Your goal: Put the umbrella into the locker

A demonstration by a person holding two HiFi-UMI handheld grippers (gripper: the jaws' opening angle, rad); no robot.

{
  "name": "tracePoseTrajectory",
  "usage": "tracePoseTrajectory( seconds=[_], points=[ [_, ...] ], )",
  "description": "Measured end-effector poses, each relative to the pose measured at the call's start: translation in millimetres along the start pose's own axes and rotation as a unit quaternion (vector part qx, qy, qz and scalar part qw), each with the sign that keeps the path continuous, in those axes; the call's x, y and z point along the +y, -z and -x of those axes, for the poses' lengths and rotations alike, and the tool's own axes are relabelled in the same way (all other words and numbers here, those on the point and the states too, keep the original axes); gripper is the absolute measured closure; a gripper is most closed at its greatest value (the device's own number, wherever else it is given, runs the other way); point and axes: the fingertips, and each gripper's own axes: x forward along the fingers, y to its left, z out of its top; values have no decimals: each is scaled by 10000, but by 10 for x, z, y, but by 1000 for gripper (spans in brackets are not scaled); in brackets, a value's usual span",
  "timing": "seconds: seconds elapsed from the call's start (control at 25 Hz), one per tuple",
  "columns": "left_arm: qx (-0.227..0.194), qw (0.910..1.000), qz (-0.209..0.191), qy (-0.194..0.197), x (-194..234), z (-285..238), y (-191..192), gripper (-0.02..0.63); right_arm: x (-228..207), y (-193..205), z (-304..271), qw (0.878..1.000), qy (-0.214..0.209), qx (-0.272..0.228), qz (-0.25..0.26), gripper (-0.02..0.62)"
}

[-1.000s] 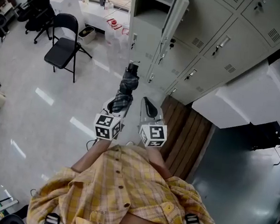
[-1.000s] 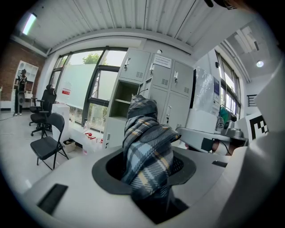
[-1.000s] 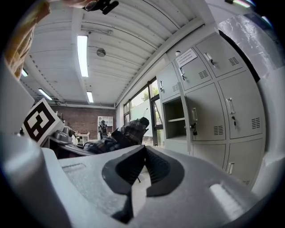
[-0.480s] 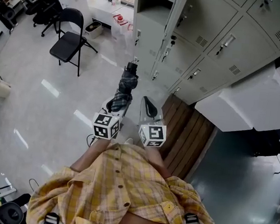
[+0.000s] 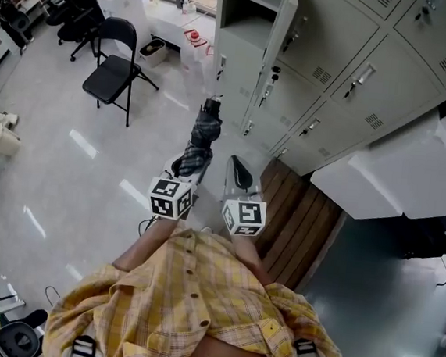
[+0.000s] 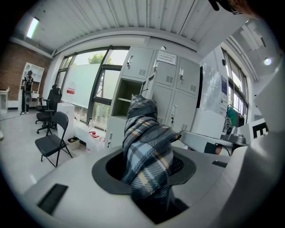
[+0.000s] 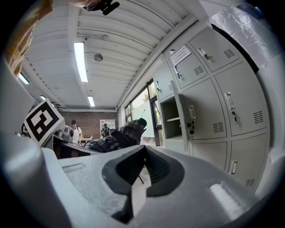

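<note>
We held the umbrella (image 5: 205, 131) clamped in our left hand-held gripper (image 5: 183, 167), well short of the open locker (image 5: 245, 35); the right hand-held gripper (image 5: 239, 171) was closed, empty. Next, we judged: carry it inside.

Bright, even daylight from the windows (image 6: 95, 84) and ceiling strip lights (image 7: 81, 60); glare streaks the floor (image 5: 77, 142). Both gripper views bend strongly, dark at the corners.

Folded plaid umbrella (image 5: 203, 135) near open locker (image 5: 248, 29)

No legible text, label or number anywhere.
</note>
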Motion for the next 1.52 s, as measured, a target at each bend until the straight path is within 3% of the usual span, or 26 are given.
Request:
tracePoseTrajectory(
  seconds=[0.28, 0.72, 1.16, 1.52],
  points=[
    [-5, 10000, -1, 25, 200, -354, -94, 434, -127, 62, -434, 9998, -79, 166, 91, 598],
    [-2, 9998, -49, 177, 843, -1150, -631, 434, -397, -93, -1568, 9997, -35, 138, 208, 598],
    [177, 9977, -273, 591, 1632, -2225, -1453, 434, -875, -367, -2999, 9988, 454, 132, 103, 598],
    [459, 9931, -392, 1005, 2107, -2932, -1725, 434, -1214, -417, -3824, 9956, 923, 139, 84, 598]
  ],
)
